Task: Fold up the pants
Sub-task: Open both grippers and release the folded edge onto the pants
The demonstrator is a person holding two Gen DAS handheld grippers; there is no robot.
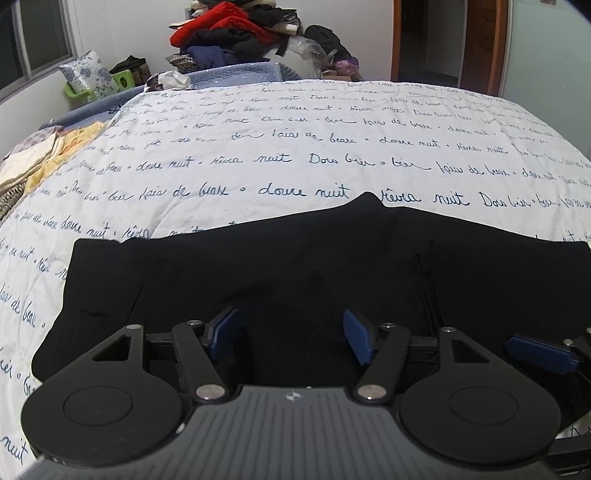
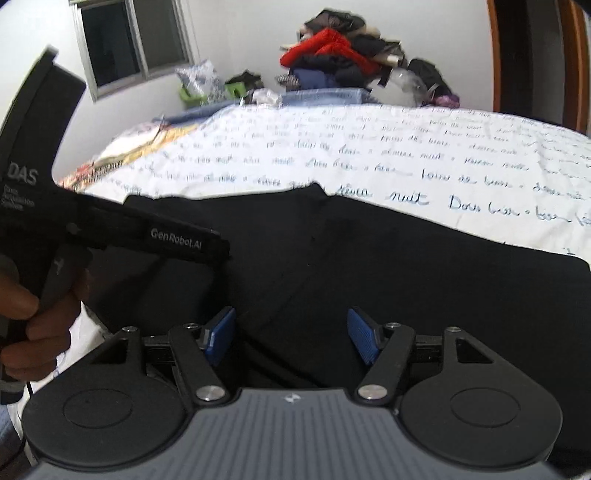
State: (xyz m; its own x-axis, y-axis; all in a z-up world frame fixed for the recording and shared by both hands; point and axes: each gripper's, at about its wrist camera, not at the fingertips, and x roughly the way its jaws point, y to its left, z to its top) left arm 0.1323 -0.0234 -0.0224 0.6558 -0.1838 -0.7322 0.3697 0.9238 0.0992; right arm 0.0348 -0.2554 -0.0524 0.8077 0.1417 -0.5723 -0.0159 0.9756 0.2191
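Observation:
Black pants (image 1: 295, 266) lie flat on the white bedspread with blue handwriting (image 1: 295, 147), across the near part of the bed. My left gripper (image 1: 291, 336) is open and empty, just above the near edge of the pants. A blue pad of the right gripper (image 1: 541, 352) shows at the far right of the left wrist view. In the right wrist view the pants (image 2: 388, 266) fill the middle, and my right gripper (image 2: 291, 336) is open and empty above them. The left gripper's body (image 2: 110, 229), held by a hand, is at the left of that view.
A pile of clothes (image 1: 236, 33) in red, black and navy sits past the far end of the bed. Folded yellow and patterned fabrics (image 1: 48, 155) lie at the bed's left edge. A window (image 2: 129, 40) is on the left wall, a wooden door frame (image 1: 484, 40) on the right.

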